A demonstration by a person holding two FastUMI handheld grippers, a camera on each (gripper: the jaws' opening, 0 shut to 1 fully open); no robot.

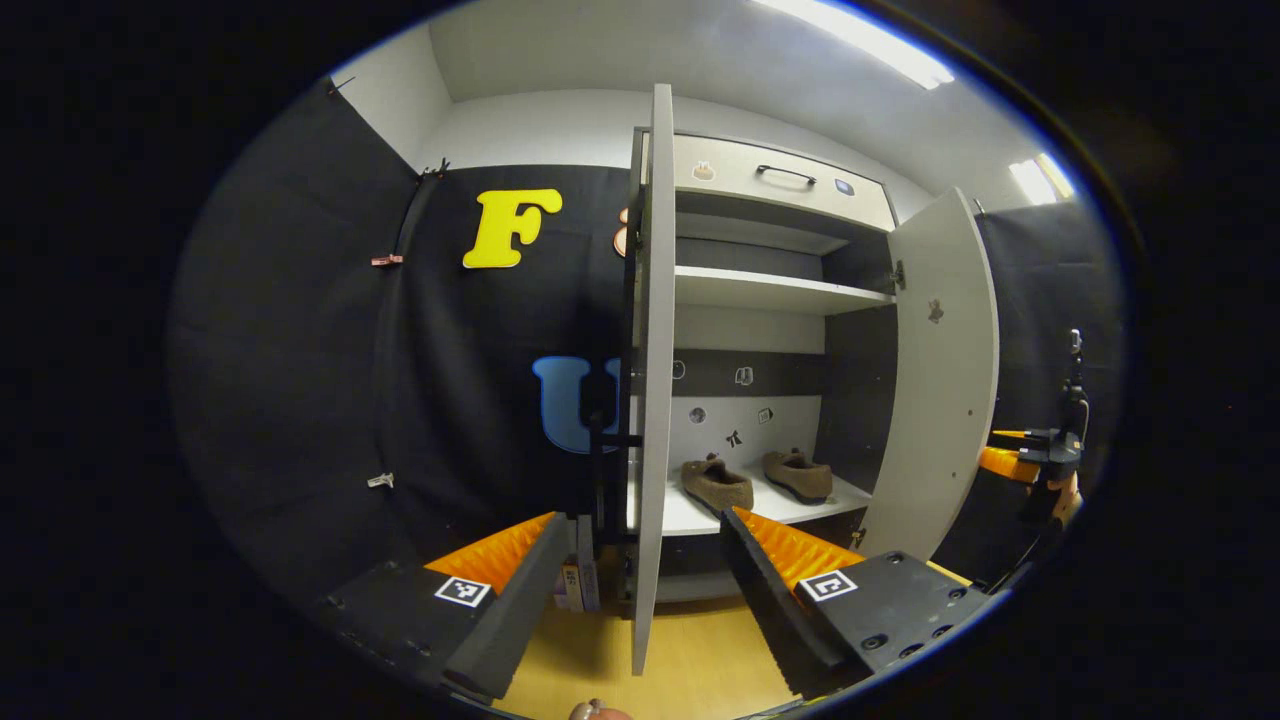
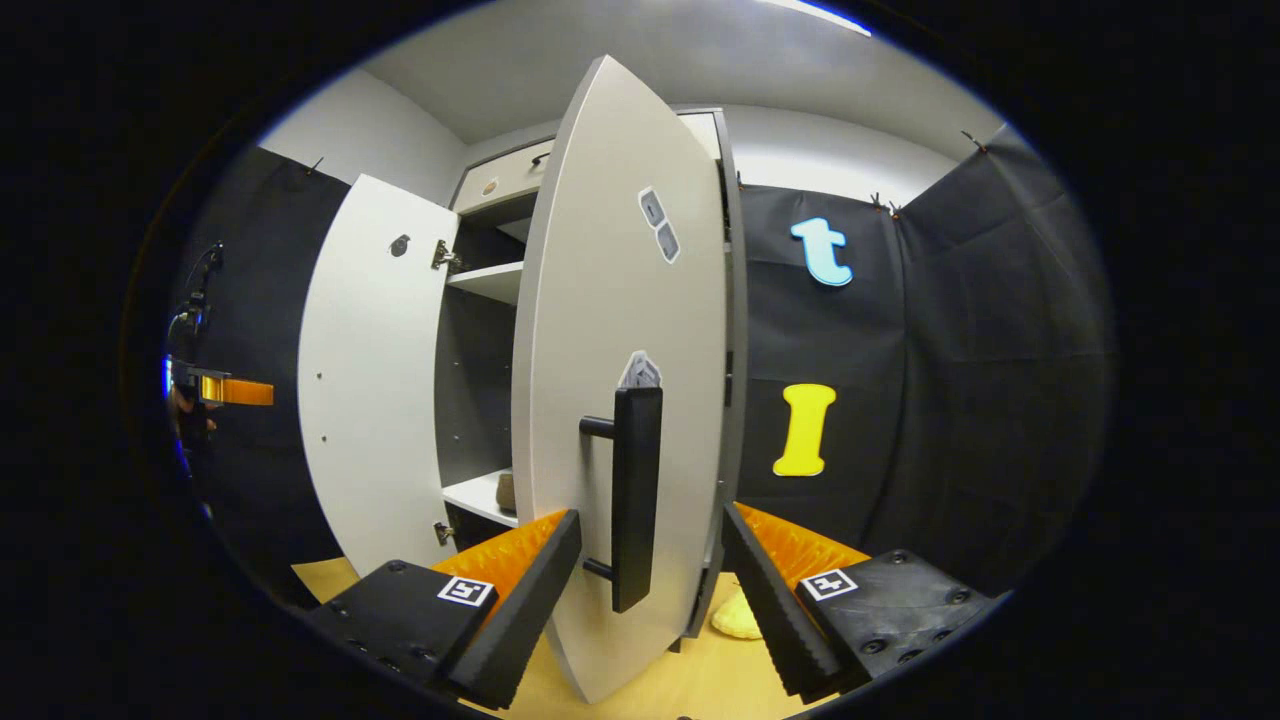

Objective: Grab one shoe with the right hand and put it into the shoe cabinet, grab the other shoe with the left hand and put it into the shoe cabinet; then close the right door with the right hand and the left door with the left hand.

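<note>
Two shoes (image 1: 757, 480) already sit side by side on the low shelf (image 1: 690, 517) of the shoe cabinet (image 1: 780, 190). You still have both doors to shut. Your right gripper (image 2: 650, 590) has its jaws spread around the right door's handle (image 2: 634, 495), not squeezing. Your left gripper (image 1: 640, 590), jaws spread too, straddles the left door (image 1: 655, 400) edge.

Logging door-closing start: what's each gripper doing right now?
Left gripper: open, jaws straddling the left door edge, holding nothing.
Right gripper: open, jaws either side of the right door's handle, not gripping.
</note>
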